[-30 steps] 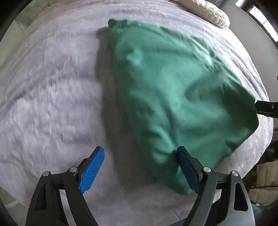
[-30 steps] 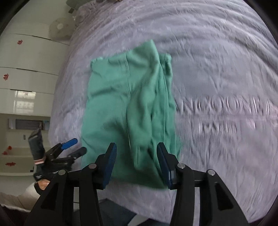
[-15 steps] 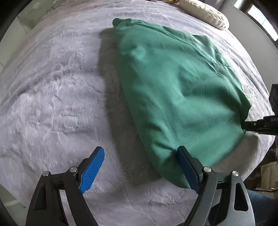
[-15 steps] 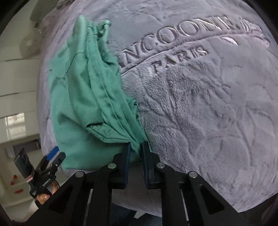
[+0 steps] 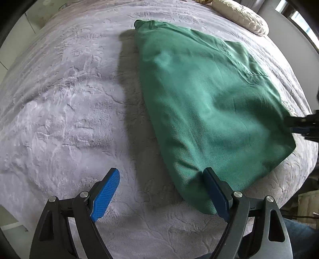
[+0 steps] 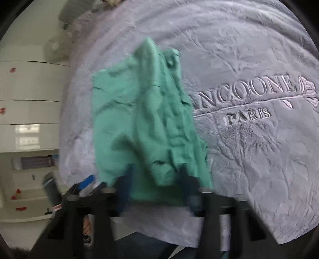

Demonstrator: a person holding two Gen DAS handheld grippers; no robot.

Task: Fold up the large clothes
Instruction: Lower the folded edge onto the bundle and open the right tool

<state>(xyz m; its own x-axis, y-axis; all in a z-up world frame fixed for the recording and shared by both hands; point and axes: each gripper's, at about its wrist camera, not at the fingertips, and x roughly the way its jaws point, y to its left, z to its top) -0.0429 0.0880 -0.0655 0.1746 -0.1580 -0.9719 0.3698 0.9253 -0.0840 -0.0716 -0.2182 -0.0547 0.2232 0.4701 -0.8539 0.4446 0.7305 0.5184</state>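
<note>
A green garment [image 5: 209, 103] lies folded on the grey plush blanket [image 5: 69, 103] of a bed. My left gripper [image 5: 160, 173] hangs open over the garment's near corner. Its right finger [image 5: 215, 189] is at the cloth's edge, and its left finger [image 5: 107, 189] is over bare blanket. The right wrist view is blurred. There my right gripper [image 6: 156, 177] has its jaws opening, with the bunched near edge of the garment [image 6: 143, 119] lying loose between them. The right gripper [image 5: 303, 123] also shows at the garment's right side in the left wrist view.
A cream pillow [image 5: 243, 16] lies at the head of the bed. White drawers [image 6: 30, 99] and a fan [image 6: 55, 45] stand beyond the bed's edge. The blanket carries raised lettering [image 6: 245, 93] right of the garment. A person's jeans [image 5: 299, 239] show at the near edge.
Half a second ago my right gripper was shut on the garment's near edge; now its jaws stand apart and the cloth lies slack. The left gripper has stayed put and open.
</note>
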